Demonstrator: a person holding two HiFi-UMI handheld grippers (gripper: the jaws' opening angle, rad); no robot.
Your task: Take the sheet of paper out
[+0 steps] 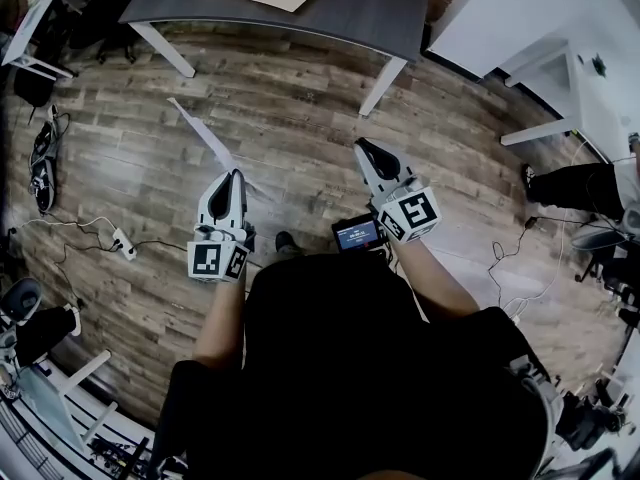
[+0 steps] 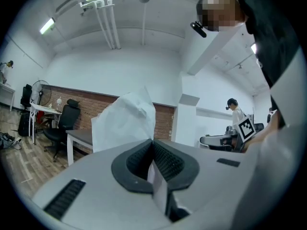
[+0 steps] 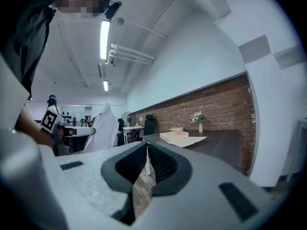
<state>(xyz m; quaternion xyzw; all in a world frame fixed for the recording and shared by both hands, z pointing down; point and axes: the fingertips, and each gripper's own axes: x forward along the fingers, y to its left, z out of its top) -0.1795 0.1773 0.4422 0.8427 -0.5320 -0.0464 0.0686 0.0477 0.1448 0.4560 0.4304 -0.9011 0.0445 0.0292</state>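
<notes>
We clamp the thin white paper sheet (image 1: pixel 205 133) in our left gripper (image 1: pixel 236 175). Our right gripper (image 1: pixel 362 146) is closed and empty. A dark grey table (image 1: pixel 380 8) stands ahead.

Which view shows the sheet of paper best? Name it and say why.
The left gripper view: the sheet of paper faces the camera broadly, clamped in the left gripper. The head view shows it nearly edge-on, a thin strip; the right gripper view shows it small, at the left.
</notes>
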